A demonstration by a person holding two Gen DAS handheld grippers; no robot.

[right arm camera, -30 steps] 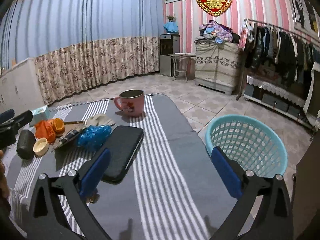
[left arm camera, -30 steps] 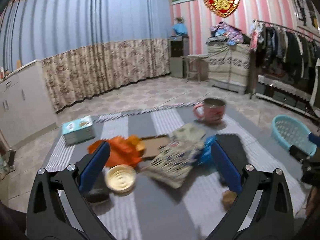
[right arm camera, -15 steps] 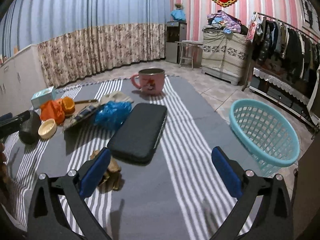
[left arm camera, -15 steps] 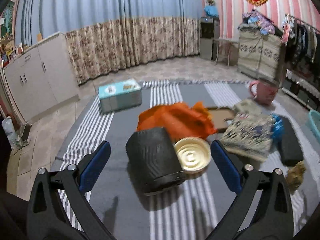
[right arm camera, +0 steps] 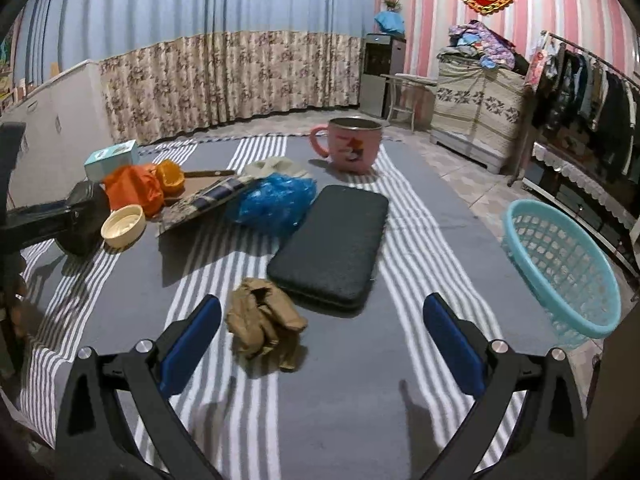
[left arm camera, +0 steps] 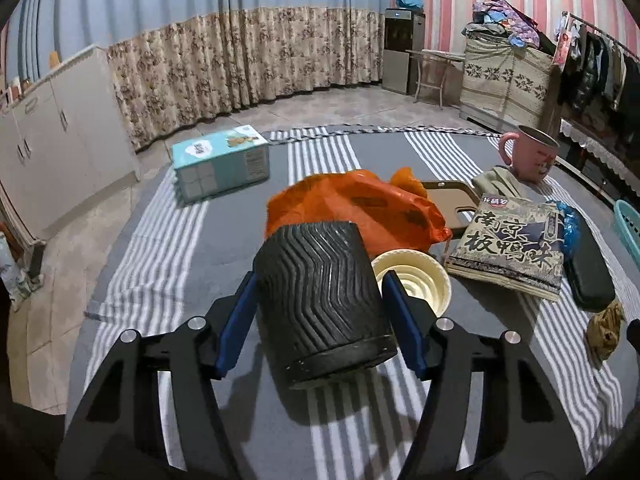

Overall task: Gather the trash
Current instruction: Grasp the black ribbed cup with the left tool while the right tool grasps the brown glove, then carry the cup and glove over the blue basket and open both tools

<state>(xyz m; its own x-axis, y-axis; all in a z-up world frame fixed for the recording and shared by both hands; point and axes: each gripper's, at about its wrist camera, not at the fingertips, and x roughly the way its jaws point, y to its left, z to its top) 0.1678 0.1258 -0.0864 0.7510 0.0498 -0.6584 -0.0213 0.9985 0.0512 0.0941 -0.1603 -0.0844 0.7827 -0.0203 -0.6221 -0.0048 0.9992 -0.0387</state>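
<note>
- My left claw [left arm camera: 320, 304] has just been closing; the black ribbed cylinder [left arm camera: 320, 300] sits between its pads, apparently touching both.
- My right claw [right arm camera: 322, 344] gapes wide, empty; the crumpled brown paper [right arm camera: 262, 326] lies just inside its left finger.

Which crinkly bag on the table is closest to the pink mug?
The crumpled blue plastic bag, beside the black case; the orange plastic bag lies farther left of the pink mug.

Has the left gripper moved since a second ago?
Yes. The left gripper came in toward the black ribbed cylinder, leaving the pink mug off to the right; its fingers have just been closing and now bracket the cylinder.
</note>
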